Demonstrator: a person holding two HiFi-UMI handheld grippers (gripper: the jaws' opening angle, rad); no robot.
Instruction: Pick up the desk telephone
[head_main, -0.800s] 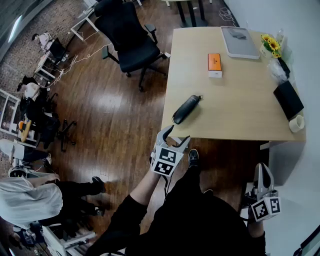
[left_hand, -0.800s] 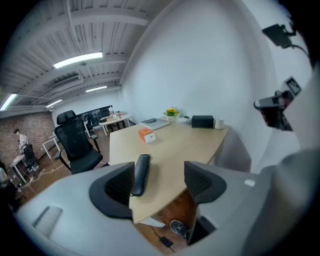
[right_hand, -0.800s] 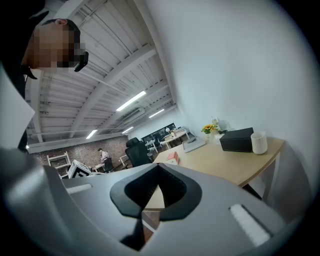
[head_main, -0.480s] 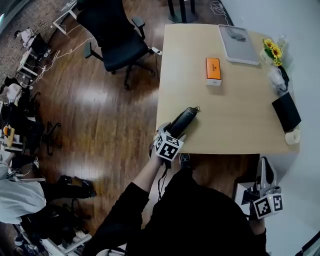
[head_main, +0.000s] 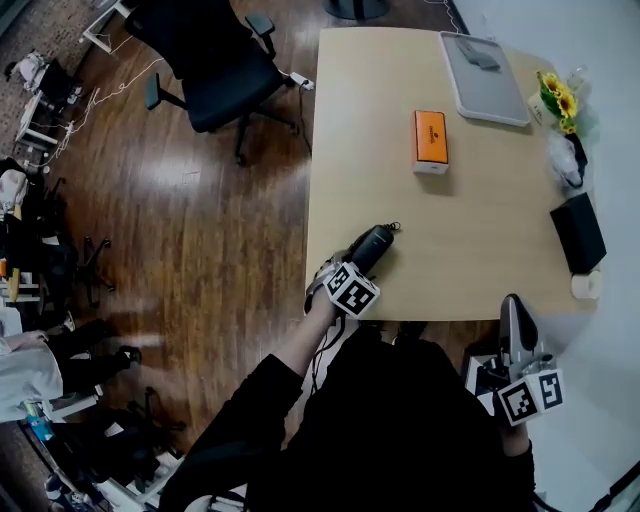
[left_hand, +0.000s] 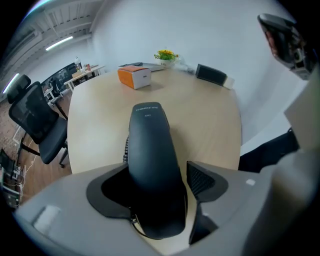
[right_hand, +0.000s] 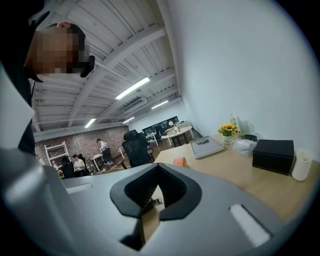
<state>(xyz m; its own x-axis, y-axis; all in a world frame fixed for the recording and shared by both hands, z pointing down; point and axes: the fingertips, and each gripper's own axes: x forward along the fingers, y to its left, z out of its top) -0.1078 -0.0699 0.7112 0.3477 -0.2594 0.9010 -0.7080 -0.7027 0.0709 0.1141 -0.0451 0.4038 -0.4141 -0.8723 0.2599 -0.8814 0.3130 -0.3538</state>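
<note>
- Straddling the black telephone handset (left_hand: 150, 145), the left gripper (left_hand: 157, 172) has its jaws wide. The handset's near end lies between them on the table (left_hand: 205, 110), with a sliver of wood showing beside the right-hand pad.
- Pale print on the handset's far end, ahead of the jaws, is too small to read. The orange box (left_hand: 136, 77), further ahead, also has print that cannot be read.
- The left gripper view shows a coiled cord (left_hand: 126, 147) along the handset's left side, just ahead of the left jaw. The head view is too coarse to show it.
- Right gripper (right_hand: 156, 167): jaw tips meet, nothing between them. The sunflowers (right_hand: 229, 130), black box (right_hand: 273, 155) and white cup (right_hand: 301, 165) sit ahead and right of the jaws.
- Only the head view shows the marker cubes (head_main: 352, 290), and it shows the right gripper off the table's near edge, well apart from the handset.
</note>
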